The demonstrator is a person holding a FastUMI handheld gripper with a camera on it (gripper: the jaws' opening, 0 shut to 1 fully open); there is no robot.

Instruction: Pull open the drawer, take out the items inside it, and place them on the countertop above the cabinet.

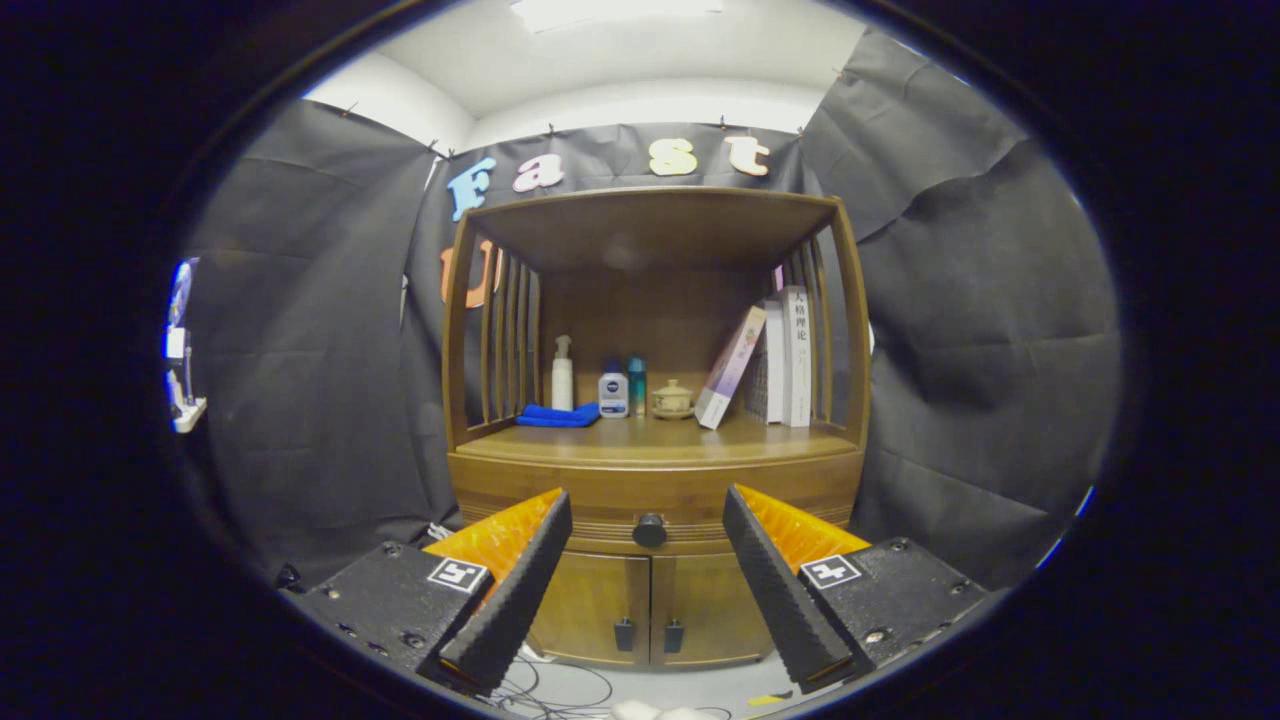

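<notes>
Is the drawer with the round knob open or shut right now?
Shut: the drawer front sits flush with the cabinet, knob untouched beyond the open gripper.

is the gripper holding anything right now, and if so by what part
Nothing is held. The gripper is open, its fingers spread apart with the closed drawer's round knob ahead, between them and untouched.

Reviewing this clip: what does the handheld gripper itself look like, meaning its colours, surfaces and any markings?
The gripper has two wedge-shaped jaws, black and ribbed on their inner faces, bright orange on the outer sides. Each sits on a black block with visible screws. Each block carries a small square black-and-white marker. The jaws stand apart, with nothing between them.
</notes>
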